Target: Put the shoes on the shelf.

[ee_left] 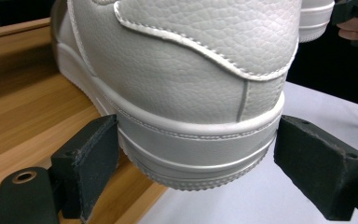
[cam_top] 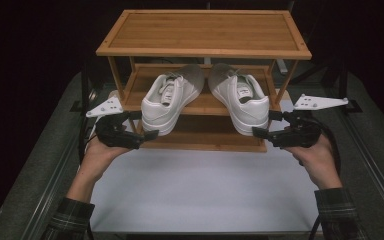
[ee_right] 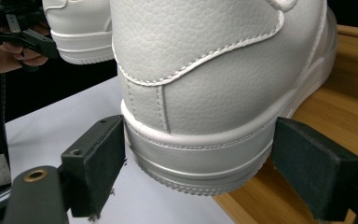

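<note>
Two tools at the heels of two white shoes on a wooden rack.
Left tool (cam_top: 147,125) straddles left shoe (cam_top: 167,102), pads apart; right tool (cam_top: 265,123) likewise on right shoe (cam_top: 240,97).

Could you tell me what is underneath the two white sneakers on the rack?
Both white sneakers rest on the middle shelf of the wooden rack, heels overhanging its front edge above the white table top. The shelf under their soles is covered.
</note>
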Motion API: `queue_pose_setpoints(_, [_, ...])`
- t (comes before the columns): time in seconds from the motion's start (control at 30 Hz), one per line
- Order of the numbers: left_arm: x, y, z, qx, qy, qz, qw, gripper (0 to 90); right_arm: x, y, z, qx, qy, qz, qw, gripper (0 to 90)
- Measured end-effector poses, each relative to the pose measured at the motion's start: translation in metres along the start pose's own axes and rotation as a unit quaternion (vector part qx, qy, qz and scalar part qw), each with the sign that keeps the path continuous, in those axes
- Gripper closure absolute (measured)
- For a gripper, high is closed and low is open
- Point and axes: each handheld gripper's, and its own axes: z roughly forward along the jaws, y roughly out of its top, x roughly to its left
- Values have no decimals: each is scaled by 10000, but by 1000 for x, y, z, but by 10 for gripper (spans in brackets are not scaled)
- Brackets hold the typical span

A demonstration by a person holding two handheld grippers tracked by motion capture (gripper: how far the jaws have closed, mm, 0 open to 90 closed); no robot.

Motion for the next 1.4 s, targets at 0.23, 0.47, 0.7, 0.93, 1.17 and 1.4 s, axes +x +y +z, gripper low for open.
queue_pose_setpoints(0.23, [-5,7,18,-17,-31,43,10000,144,3,7,17,-12,59,-33,10000,197])
queue_pose_setpoints(0.47, [-10,13,37,-31,-1,105,9999,145,10,12,33,-25,175,-162,9997,244])
queue_pose_setpoints(0.7, [-9,19,50,-10,94,135,9999,146,15,19,48,28,172,-259,9995,257])
queue_pose_setpoints(0.93, [-8,23,58,-37,140,107,9998,146,17,24,57,8,157,-304,9994,290])
queue_pose_setpoints(1.17, [-12,26,68,-28,264,118,9996,148,19,26,68,-31,-51,-386,9992,290])
queue_pose_setpoints(1.4, [-9,26,69,-68,246,66,9997,148,19,28,70,-55,-128,-417,9990,291])
